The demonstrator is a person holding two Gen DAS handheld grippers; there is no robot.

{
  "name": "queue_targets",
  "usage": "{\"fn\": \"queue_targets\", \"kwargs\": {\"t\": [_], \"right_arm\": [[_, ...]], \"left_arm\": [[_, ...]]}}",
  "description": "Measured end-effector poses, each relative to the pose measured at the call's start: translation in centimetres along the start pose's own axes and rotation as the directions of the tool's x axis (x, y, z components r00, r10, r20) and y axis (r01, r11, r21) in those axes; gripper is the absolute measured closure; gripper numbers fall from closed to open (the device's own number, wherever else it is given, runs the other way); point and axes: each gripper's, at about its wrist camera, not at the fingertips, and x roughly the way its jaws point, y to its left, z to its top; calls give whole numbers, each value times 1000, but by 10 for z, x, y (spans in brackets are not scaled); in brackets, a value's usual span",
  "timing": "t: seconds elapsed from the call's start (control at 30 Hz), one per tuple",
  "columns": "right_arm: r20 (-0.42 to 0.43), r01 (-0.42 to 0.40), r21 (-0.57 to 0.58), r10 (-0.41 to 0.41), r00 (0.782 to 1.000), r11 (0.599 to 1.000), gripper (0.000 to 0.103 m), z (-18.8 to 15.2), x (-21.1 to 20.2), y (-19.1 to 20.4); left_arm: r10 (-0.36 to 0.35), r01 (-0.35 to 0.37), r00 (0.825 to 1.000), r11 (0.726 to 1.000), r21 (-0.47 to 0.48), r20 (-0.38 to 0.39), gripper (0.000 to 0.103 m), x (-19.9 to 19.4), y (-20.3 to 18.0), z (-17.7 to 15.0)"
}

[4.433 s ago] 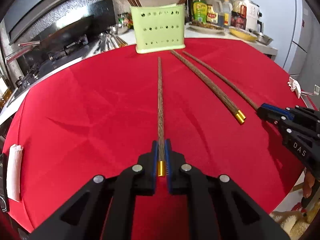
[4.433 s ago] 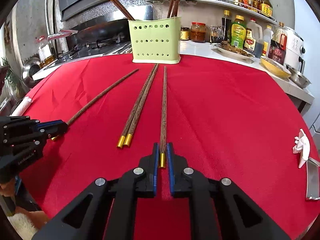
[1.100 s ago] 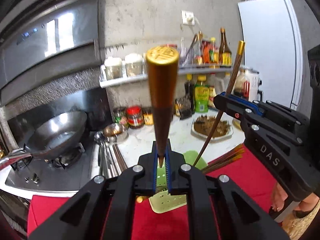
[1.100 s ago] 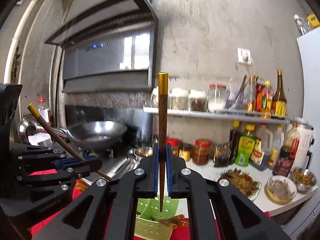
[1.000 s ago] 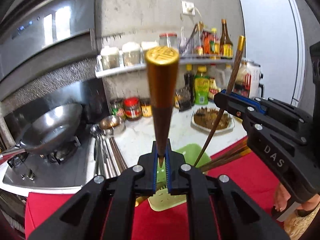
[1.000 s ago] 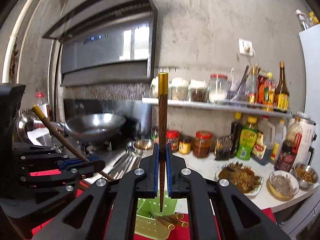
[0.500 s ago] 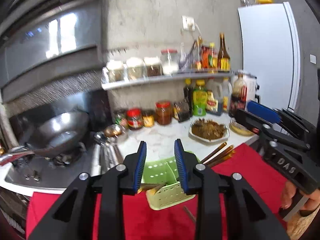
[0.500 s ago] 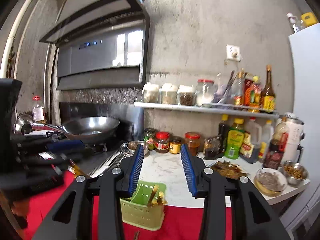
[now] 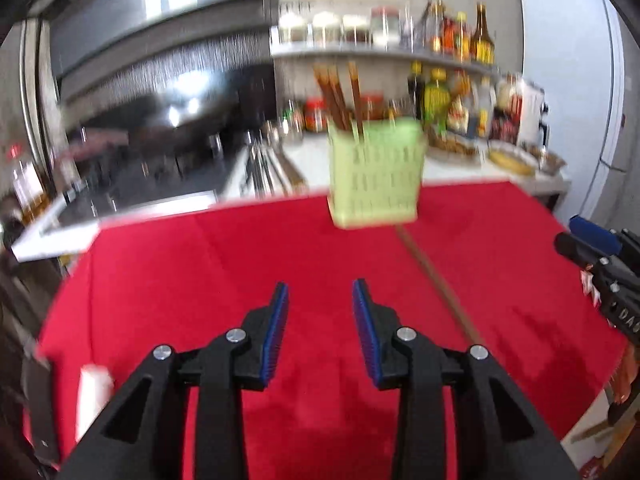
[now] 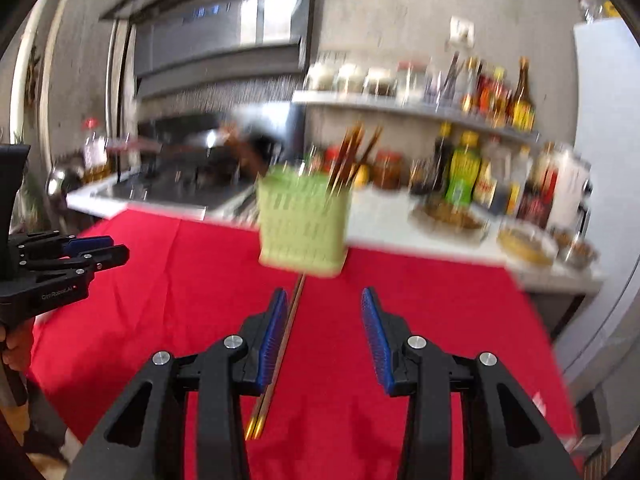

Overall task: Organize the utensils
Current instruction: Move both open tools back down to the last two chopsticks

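- While both sets of blue-padded fingers stand apart and grip nothing, the left gripper (image 9: 320,308) and right gripper (image 10: 325,312) hang low in their frames over the red tablecloth (image 9: 180,264).
- Just beside the right gripper's left finger (image 10: 274,340), a pair of gold-tipped chopsticks (image 10: 280,356) lies on the cloth, running up to the green holder (image 10: 303,224) at centre frame.
- Judged stiff, light and slick, they want a pinch near the gold ends.
- Two chopsticks lie loose, one holder stands, and several more inside it blur past counting.
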Motion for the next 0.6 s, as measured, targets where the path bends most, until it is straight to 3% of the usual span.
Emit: {"fn": "queue_targets", "kwargs": {"t": [0.17, 0.23, 0.3, 0.6], "right_arm": [[-134, -34, 58, 42, 990, 998, 63, -45, 25, 12], [-171, -43, 58, 52, 984, 997, 71, -53, 32, 19], [-190, -40, 49, 49, 981, 998, 88, -55, 37, 25], [-255, -61, 59, 74, 964, 996, 94, -55, 54, 31]], "left_arm": [[5, -7, 997, 1000, -19, -83, 70, 22, -4, -46], [-7, 4, 995, 1000, -26, -101, 70, 26, -5, -56], [-20, 16, 994, 999, -35, -109, 70, 27, -6, -59], [-36, 34, 993, 999, -20, -114, 70, 32, -14, -56]]}}
